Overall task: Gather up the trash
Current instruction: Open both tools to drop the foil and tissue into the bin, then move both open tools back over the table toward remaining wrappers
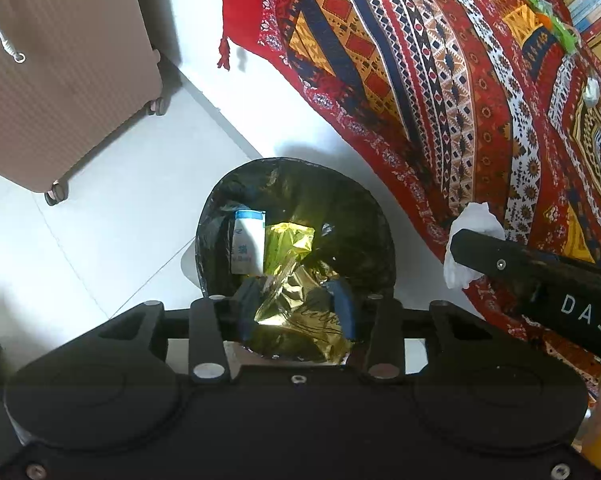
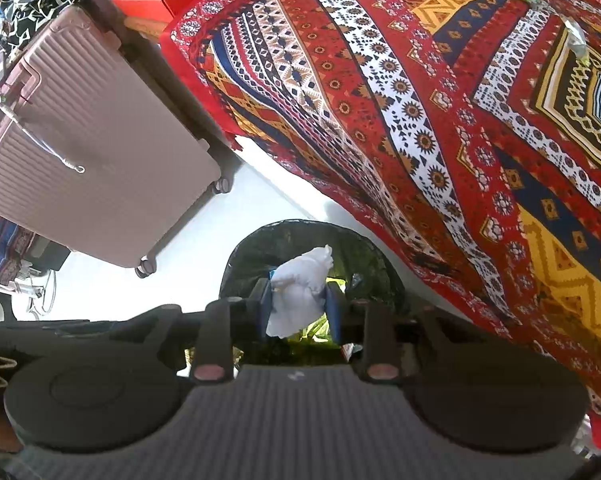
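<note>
Left wrist view: we see the left gripper [image 1: 298,312] above the black-lined bin [image 1: 220,216], its blue pads flanking the gold foil wrapper [image 1: 296,304]; whether they press it we cannot tell. A white packet [image 1: 247,242] lies inside.

Right wrist view: the right gripper [image 2: 298,304] grasps the crumpled white tissue [image 2: 300,292] over the bin.

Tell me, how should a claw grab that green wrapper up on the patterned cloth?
Come from above and pinch the green wrapper across its narrow width, near the middle. It lies flat and long on the cloth, so there is little edge to catch from the side. It is small and blurry here, so that is a guess.
</note>
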`<action>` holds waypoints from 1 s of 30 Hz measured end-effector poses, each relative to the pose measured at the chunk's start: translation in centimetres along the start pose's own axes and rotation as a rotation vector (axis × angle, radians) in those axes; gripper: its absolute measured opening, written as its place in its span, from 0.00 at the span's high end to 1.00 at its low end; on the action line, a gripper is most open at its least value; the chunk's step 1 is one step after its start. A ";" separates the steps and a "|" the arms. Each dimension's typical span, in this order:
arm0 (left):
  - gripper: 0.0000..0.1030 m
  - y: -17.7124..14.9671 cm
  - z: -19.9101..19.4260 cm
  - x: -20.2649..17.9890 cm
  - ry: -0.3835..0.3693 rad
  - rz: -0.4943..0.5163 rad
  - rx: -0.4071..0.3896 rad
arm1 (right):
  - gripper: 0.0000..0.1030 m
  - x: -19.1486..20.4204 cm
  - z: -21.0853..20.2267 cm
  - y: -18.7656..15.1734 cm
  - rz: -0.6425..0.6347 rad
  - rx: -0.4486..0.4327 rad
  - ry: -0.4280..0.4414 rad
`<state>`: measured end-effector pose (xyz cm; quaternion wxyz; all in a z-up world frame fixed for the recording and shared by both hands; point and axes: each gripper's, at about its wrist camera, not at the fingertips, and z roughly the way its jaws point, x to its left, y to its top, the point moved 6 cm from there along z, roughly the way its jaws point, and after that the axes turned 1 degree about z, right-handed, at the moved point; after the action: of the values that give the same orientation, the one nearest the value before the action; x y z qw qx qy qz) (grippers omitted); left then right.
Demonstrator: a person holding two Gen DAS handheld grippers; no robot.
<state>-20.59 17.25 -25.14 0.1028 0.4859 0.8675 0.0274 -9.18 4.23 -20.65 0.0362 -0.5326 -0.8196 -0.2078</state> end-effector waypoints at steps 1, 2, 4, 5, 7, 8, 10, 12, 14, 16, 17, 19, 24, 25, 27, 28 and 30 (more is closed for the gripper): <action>0.57 0.0 0.0 0.0 -0.002 -0.001 0.000 | 0.51 0.0 0.0 0.0 0.002 -0.002 -0.001; 0.53 0.0 0.0 0.0 -0.004 0.001 -0.001 | 0.48 -0.1 0.0 0.0 0.005 -0.004 0.000; 0.48 0.0 -0.1 -0.1 -0.004 0.005 -0.005 | 0.46 -0.1 -0.1 0.0 0.010 -0.005 0.002; 0.46 0.0 -0.2 -0.1 -0.003 0.008 -0.007 | 0.45 -0.1 -0.1 0.1 0.012 -0.006 0.001; 0.43 0.0 -0.2 -0.2 0.000 0.009 -0.010 | 0.41 -0.2 -0.1 0.1 0.012 -0.007 0.005; 0.42 0.0 -0.2 -0.3 0.001 0.009 -0.011 | 0.41 -0.3 -0.2 0.1 0.014 -0.010 0.005; 0.40 0.1 -0.3 -0.3 0.001 0.008 -0.013 | 0.40 -0.3 -0.2 0.1 0.016 -0.013 0.003; 0.39 0.1 -0.4 -0.3 0.001 0.008 -0.015 | 0.40 -0.3 -0.3 0.1 0.019 -0.017 0.001; 0.38 0.2 -0.4 -0.3 0.001 0.009 -0.018 | 0.39 -0.3 -0.5 0.1 0.024 -0.020 0.000; 0.37 0.4 -0.6 -0.3 0.002 0.010 -0.025 | 0.39 -0.3 -0.7 0.1 0.029 -0.026 -0.003; 0.37 0.5 -0.7 -0.4 0.002 0.010 -0.030 | 0.38 -0.4 -0.9 0.2 0.032 -0.029 -0.003; 0.37 0.8 -1.3 -0.5 0.002 0.010 -0.046 | 0.37 -0.5 -1.4 0.5 0.042 -0.038 -0.004; 0.36 2.7 -4.5 -1.3 -0.003 0.026 -0.160 | 0.35 -1.2 -4.0 2.0 0.075 -0.092 -0.001; 0.35 3.3 -5.3 -1.5 -0.011 0.028 -0.187 | 0.35 -1.4 -4.6 2.5 0.084 -0.107 0.002; 0.34 4.6 -7.0 -2.1 -0.032 0.025 -0.244 | 0.34 -1.6 -5.9 3.7 0.095 -0.139 -0.001; 0.35 5.3 -7.7 -2.4 -0.041 0.025 -0.267 | 0.34 -1.8 -6.6 4.4 0.095 -0.155 -0.018; 0.35 6.8 -9.5 -3.3 -0.045 0.045 -0.325 | 0.34 -2.2 -8.0 6.0 0.086 -0.188 -0.060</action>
<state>-15.17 18.48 -14.38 0.1989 0.4825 0.8382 0.1585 -4.23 1.36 -12.17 -0.0298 -0.5744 -0.7736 -0.2660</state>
